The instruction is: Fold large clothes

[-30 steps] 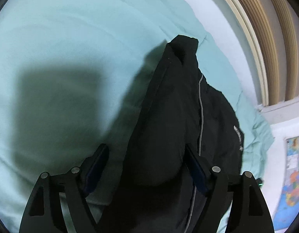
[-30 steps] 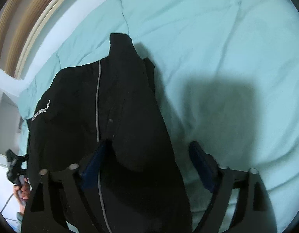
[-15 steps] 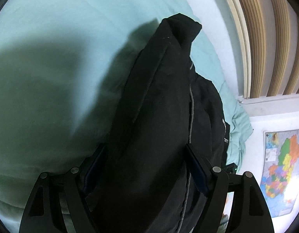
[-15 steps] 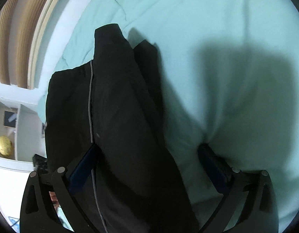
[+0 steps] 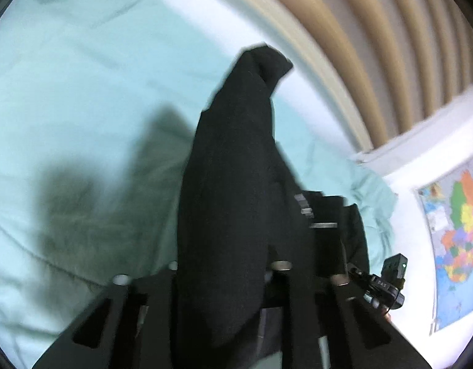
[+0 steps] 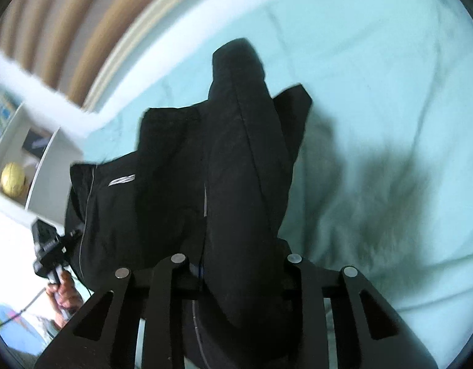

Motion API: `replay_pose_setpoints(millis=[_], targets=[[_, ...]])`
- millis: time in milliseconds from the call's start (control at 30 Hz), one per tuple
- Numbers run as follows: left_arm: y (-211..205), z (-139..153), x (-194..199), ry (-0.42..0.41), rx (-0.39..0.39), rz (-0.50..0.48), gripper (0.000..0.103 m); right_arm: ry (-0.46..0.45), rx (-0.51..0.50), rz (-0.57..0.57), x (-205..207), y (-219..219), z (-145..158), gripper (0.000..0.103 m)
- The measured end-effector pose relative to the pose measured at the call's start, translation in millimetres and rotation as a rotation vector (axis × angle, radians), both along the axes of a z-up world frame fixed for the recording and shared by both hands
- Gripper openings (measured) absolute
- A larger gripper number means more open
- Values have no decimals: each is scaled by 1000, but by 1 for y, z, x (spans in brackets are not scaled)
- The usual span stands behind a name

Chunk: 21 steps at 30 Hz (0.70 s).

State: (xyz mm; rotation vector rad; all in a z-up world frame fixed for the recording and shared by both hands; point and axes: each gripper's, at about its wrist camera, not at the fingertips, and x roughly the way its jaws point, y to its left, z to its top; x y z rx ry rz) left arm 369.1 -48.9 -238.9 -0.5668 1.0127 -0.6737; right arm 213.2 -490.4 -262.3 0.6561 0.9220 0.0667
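Cloth fills the lower middle of both wrist views: a black garment (image 5: 227, 203), probably trousers or a jacket, with a thin pale stripe down one seam. My left tool (image 5: 224, 276) has just been closing and now pinches a thick fold of it. My right tool (image 6: 236, 267) has also just been closing, and a bunched fold sits clamped between its jaws. The far end of the garment rises toward the upper middle of each frame, over the pale green bed (image 5: 82, 92). The rest sags toward the bed edge, at lower right in the left view and at centre left in the right view.

I judge it soft, limp and fairly light, with a smooth weave that may slide out of a shallow pinch. It will droop and twist wherever I leave it unsupported. Better holds would be on seams or hems, near matching corners, so the fold lands square.
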Motion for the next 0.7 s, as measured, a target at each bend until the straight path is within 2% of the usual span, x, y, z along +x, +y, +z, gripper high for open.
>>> replay_pose_setpoints(millis=[33,67,100,133,167,233,300,367,400,433,533,567,633,700], targets=[[2,14,-10,-20,-53,-24,7,-16,-18,12,-6,7,12,30],[0,31,-22,-57,-40,-45,7,-38,-37,26,-16,17,28,29],[-5,46,-34,-107,34,-60,7,-51,-40,36,-24,22,38,28],[-10,52,-42,-125,76,-76,7,-61,-43,49,-31,29,47,27],[-10,51,-47,-112,103,-83,8,-54,-72,57,-38,40,56,26],[-7,38,-42,-51,139,-67,10,18,-127,34,-34,52,57,27],[1,16,-24,-2,198,-44,21,96,-133,28,-28,43,39,29],[8,-6,-4,69,273,17,55,156,-145,2,-22,36,21,36],[14,-17,6,98,280,39,61,180,-122,-18,-19,29,10,37],[18,-26,13,122,271,55,65,193,-88,-35,-17,21,1,41],[29,-61,37,256,234,79,69,226,-34,-78,-13,4,-17,53],[31,-74,44,294,204,65,74,235,-23,-82,-11,-1,-25,60],[26,-95,53,364,136,37,80,254,1,-84,-7,-7,-41,65],[27,-115,58,438,37,9,81,270,30,-82,-2,-15,-59,72]])
